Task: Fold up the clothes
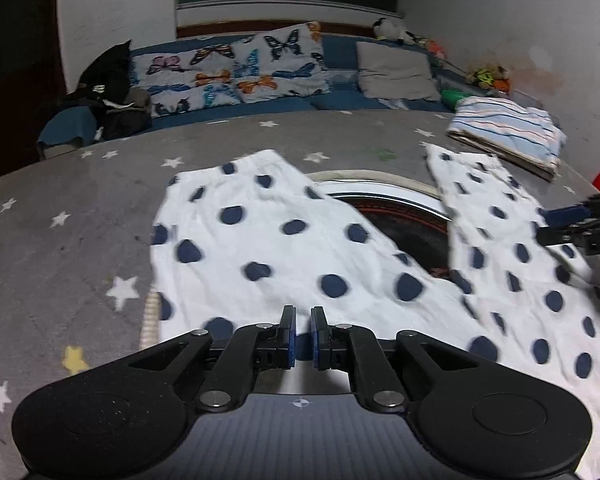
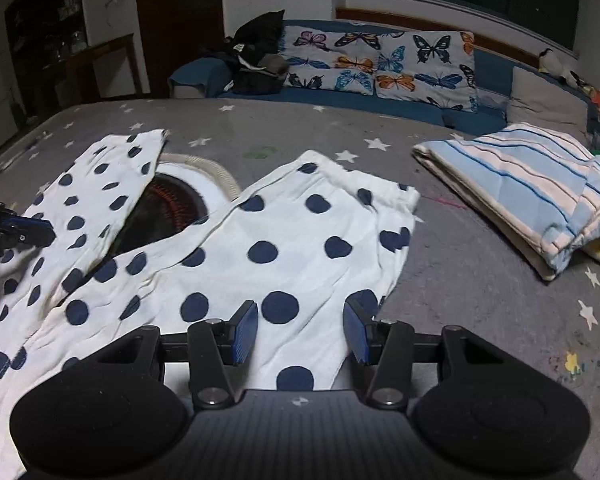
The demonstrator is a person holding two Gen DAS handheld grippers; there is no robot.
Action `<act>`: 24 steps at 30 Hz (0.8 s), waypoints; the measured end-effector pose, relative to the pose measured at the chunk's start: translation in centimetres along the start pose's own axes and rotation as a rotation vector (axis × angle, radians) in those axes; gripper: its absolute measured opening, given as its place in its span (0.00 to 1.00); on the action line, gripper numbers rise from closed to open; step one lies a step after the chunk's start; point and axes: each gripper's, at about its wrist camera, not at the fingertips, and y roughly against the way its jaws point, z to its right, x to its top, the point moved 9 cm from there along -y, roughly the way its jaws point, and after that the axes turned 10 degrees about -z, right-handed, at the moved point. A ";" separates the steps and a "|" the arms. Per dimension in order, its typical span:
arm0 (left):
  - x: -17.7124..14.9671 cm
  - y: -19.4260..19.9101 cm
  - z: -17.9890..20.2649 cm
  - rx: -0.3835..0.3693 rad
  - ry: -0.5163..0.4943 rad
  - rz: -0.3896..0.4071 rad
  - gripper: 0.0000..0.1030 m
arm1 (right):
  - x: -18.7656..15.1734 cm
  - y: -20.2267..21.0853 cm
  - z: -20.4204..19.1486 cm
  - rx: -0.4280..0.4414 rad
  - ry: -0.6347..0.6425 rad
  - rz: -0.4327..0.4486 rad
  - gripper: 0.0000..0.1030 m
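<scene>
We are working over a grey star-print bedspread (image 1: 80,208), which is filling both views. Across it, white polka-dot trousers (image 1: 284,248) are lying flat with the two legs fanning out toward eleven and one o'clock, and a round black, red-ringed thing with a white rim (image 1: 404,224) is showing in the gap between them. At two o'clock in the right view a folded blue-striped cloth (image 2: 520,184) is sitting well apart from the trousers. Beyond, at twelve, butterfly-print pillows (image 2: 380,64) are leaning along a blue headboard cushion.

Our left gripper (image 1: 303,320) is hovering over the trousers, its jaws nearly together with only a narrow slit, pinching nothing that we can see. Our right gripper (image 2: 300,316) is standing wide apart over the right leg, holding nothing.
</scene>
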 end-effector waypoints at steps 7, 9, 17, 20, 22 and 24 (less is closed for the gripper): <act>2.1 -0.9 -2.4 0.046 0.032 0.008 0.09 | 1.1 0.3 1.5 -0.032 -0.019 0.006 0.47; 3.6 -1.6 -2.5 0.050 0.036 0.016 0.09 | 1.9 0.3 1.3 -0.024 -0.015 0.021 0.47; 8.3 -5.1 -4.6 0.085 0.094 0.038 0.09 | 5.8 -2.6 2.6 -0.033 -0.035 0.028 0.47; 9.4 -5.9 -5.5 0.097 0.115 0.052 0.09 | 6.5 -3.7 3.7 -0.045 -0.060 0.019 0.47; 10.0 -6.3 -5.9 0.106 0.128 0.059 0.09 | 6.6 -4.4 4.6 -0.060 -0.080 0.007 0.47; 10.2 -6.4 -6.0 0.111 0.137 0.065 0.09 | 6.6 -4.7 5.4 -0.068 -0.098 0.008 0.49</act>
